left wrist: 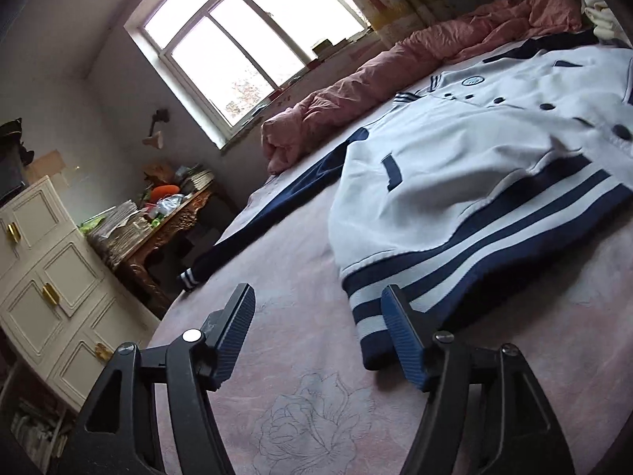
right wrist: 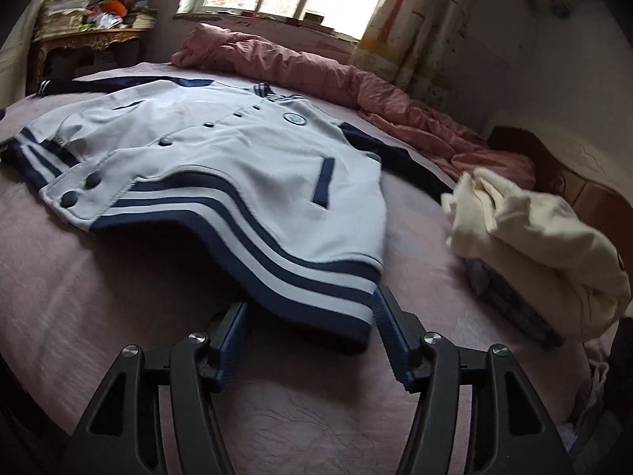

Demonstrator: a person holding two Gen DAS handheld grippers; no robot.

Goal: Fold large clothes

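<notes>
A white varsity jacket (left wrist: 474,150) with navy sleeves and a navy-striped hem lies spread flat, front up and buttoned, on the pink bed sheet (left wrist: 285,285). It also shows in the right wrist view (right wrist: 221,150). My left gripper (left wrist: 316,301) is open just above the sheet, its right finger at the hem's left corner. My right gripper (right wrist: 312,308) is open, its jaws on either side of the hem's right corner (right wrist: 348,316), low over the sheet. The left navy sleeve (left wrist: 277,206) stretches toward the bed's edge.
A crumpled pink quilt (left wrist: 356,95) lies along the window side of the bed. A cream garment (right wrist: 530,237) is heaped at the right near the headboard. A white drawer cabinet (left wrist: 55,277) and a cluttered wooden table (left wrist: 158,217) stand beside the bed.
</notes>
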